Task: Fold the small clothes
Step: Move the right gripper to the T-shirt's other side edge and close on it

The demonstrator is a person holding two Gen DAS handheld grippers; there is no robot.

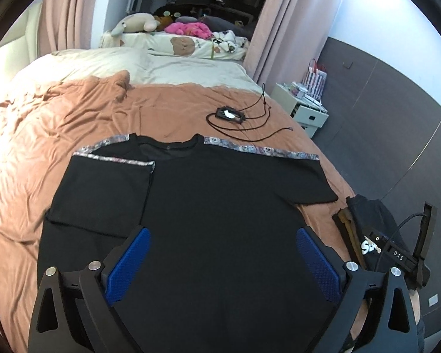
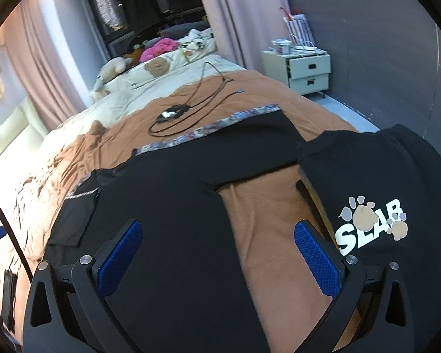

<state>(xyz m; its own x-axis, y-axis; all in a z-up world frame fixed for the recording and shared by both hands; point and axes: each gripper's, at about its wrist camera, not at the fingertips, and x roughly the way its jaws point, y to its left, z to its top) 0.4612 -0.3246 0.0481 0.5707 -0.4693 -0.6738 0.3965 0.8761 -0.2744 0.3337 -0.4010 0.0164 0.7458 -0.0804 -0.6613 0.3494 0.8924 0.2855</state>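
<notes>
Spread flat across the near part of a bed covered with a wrinkled rust-brown sheet [image 1: 29, 135] lies a black short-sleeved T-shirt with patterned grey trim along the shoulders [image 1: 214, 194], its collar pointing to the far side. The shirt's left sleeve is folded inward over the body, showing a strip of the trim along its top edge; the right sleeve still lies stretched out toward the right edge of the bed.

Above the lower middle of the shirt hangs the left gripper with blue textured pads [image 1: 223, 260], its jaws spread wide and holding nothing. The right gripper with the same blue pads [image 2: 217, 253] is likewise released, poised over the shirt's right side edge, one finger above black fabric and the other above bare sheet.

Just right of the spread shirt sits a folded black garment printed with white "SLAB" letters and tan paw prints [image 2: 373, 194]. Farther away on the sheet rests a small black device with a coiled black cable [image 1: 230, 114]. A white two-drawer nightstand [image 2: 305, 67] stands beside the bed's far right.
</notes>
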